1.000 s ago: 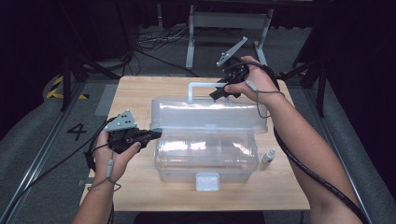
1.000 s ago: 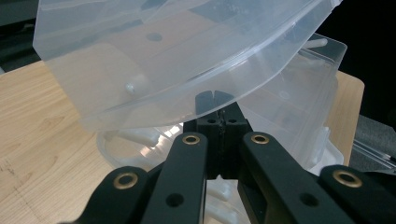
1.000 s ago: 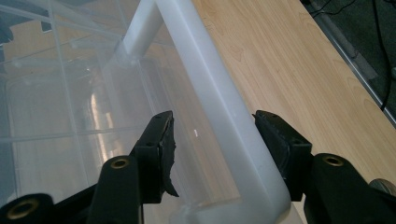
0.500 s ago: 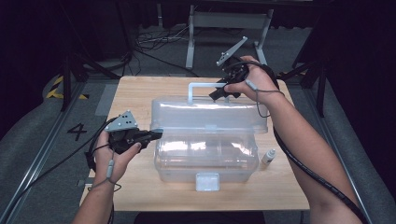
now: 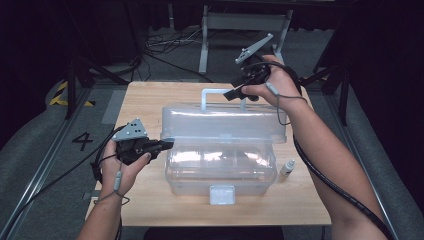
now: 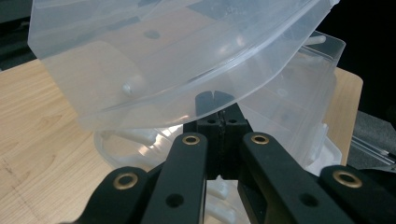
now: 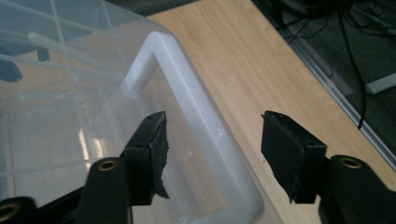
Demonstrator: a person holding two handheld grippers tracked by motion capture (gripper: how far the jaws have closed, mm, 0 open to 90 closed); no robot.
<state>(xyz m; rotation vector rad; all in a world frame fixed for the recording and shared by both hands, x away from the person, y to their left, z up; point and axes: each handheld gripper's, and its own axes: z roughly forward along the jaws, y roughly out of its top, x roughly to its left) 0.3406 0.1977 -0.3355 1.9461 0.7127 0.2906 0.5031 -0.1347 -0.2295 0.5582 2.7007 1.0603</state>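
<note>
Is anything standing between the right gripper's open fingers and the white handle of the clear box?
Nothing visible does. The right gripper is open, and the white handle already runs between its fingers with no other thing in the gap. The small bottle stands apart, beside the clear box.

left gripper (image 5: 167, 145): jaws pinched together, pointing right, forearm in from bottom-left | right gripper (image 5: 229, 95): jaws wide apart, pointing left and down, arm stretched forward, wrist bent
</note>
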